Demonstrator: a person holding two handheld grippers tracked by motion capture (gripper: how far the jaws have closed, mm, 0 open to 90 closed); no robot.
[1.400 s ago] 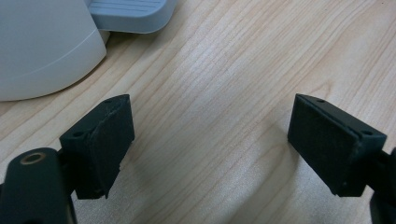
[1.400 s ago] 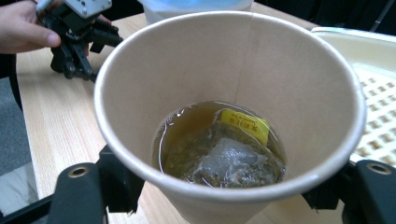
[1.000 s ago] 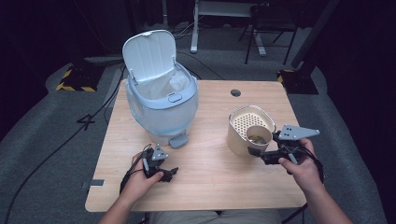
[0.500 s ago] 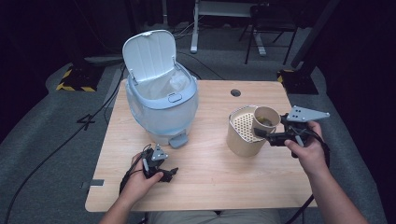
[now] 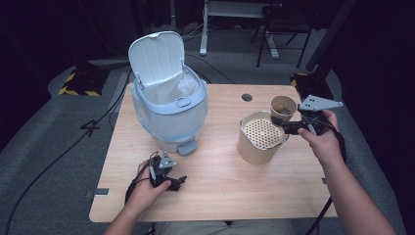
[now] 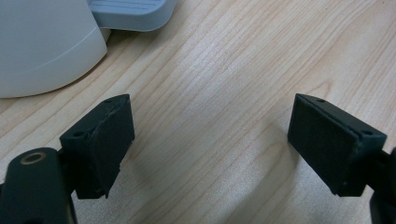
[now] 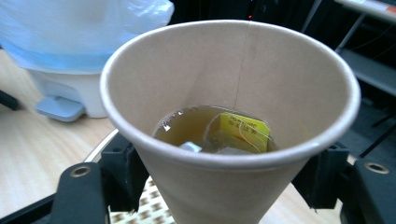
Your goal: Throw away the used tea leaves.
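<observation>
Paper cup (image 7: 233,107) of tea is riding in the right gripper (image 5: 288,128), clamped by its sides.
Its jaws are pinching the thin wall just above the strainer pot (image 5: 262,137), near the table's (image 5: 220,191) right edge; squeezing harder or tilting too soon is risking tea and the tea bag (image 7: 240,133) spilling onto the wood. The left gripper (image 6: 210,144) is resting wide and holding nothing near the bin (image 5: 169,110).

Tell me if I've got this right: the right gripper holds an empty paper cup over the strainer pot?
Not quite. The cup isn't empty: the right gripper view shows tea and a yellow-tagged tea bag in it. The right gripper does hold it above the strainer pot.
</observation>
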